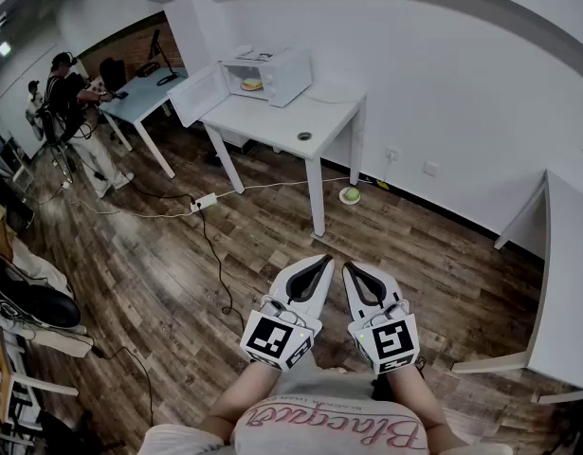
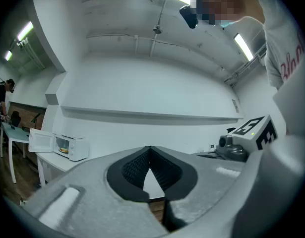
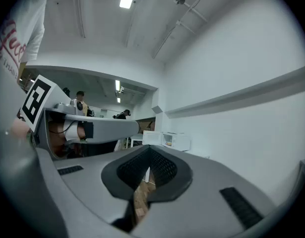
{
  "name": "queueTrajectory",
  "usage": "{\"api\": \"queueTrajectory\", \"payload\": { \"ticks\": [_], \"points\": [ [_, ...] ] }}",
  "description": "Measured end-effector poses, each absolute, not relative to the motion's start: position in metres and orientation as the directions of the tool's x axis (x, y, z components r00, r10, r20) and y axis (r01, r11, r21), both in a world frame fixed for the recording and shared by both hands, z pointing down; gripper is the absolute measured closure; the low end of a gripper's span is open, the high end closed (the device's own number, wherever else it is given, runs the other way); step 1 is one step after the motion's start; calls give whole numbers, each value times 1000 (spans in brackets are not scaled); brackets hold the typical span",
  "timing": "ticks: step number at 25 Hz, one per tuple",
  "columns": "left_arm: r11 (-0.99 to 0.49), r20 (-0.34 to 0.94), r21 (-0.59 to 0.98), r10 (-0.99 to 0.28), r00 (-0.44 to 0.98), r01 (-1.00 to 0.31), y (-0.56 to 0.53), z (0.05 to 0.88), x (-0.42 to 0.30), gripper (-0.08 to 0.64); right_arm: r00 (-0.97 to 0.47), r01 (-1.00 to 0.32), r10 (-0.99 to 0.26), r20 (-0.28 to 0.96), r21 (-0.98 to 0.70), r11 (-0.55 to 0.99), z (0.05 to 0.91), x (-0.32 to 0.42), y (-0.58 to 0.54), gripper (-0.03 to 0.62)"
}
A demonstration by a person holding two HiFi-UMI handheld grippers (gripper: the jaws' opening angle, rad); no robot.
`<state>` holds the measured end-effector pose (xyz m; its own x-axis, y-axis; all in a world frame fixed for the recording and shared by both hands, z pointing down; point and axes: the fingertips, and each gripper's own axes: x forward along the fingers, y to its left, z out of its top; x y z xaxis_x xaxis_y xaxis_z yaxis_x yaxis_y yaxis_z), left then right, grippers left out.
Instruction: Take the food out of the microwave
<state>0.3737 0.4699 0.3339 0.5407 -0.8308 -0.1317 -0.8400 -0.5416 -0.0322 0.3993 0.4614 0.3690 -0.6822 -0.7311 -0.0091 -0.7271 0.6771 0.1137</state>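
Note:
A white microwave (image 1: pixel 272 74) stands on a white table (image 1: pixel 282 121) at the far side of the room, its door (image 1: pixel 196 94) swung open to the left. Yellowish food (image 1: pixel 251 84) sits inside it. Both grippers are held close to my body, far from the table and pointing toward it. My left gripper (image 1: pixel 323 260) is shut with nothing in it, and my right gripper (image 1: pixel 351 267) beside it is shut and empty too. The left gripper view shows the left gripper (image 2: pixel 150 148) with tips meeting, the microwave (image 2: pixel 73 147) small at left. In the right gripper view the right gripper (image 3: pixel 150 148) points at the microwave (image 3: pixel 174 141).
A small dark round thing (image 1: pixel 303 136) lies on the table. On the wooden floor are a green bowl (image 1: pixel 350 195), a power strip (image 1: pixel 206 200) and cables. People stand by another table (image 1: pixel 144 95) at left. A white table (image 1: pixel 568 282) is at right.

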Motion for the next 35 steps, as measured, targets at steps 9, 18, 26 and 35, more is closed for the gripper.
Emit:
{"api": "queueTrajectory", "payload": {
  "ticks": [9, 18, 26, 35],
  "points": [
    [-513, -147, -54, -844, 515, -856, 437, 331, 352, 557, -693, -717, -720, -35, 133, 684, 360, 385, 433, 582],
    [-488, -173, -24, -858, 484, -873, 387, 331, 314, 557, -714, -687, -701, -7, 204, 698, 357, 352, 387, 581],
    [-459, -175, -1, -875, 452, -889, 319, 326, 270, 555, -734, -666, -679, 11, 182, 724, 350, 308, 319, 581],
    [-413, -167, 8, -898, 406, -910, 250, 321, 206, 555, -759, -638, -649, 43, 144, 756, 352, 245, 246, 581]
  ]
}}
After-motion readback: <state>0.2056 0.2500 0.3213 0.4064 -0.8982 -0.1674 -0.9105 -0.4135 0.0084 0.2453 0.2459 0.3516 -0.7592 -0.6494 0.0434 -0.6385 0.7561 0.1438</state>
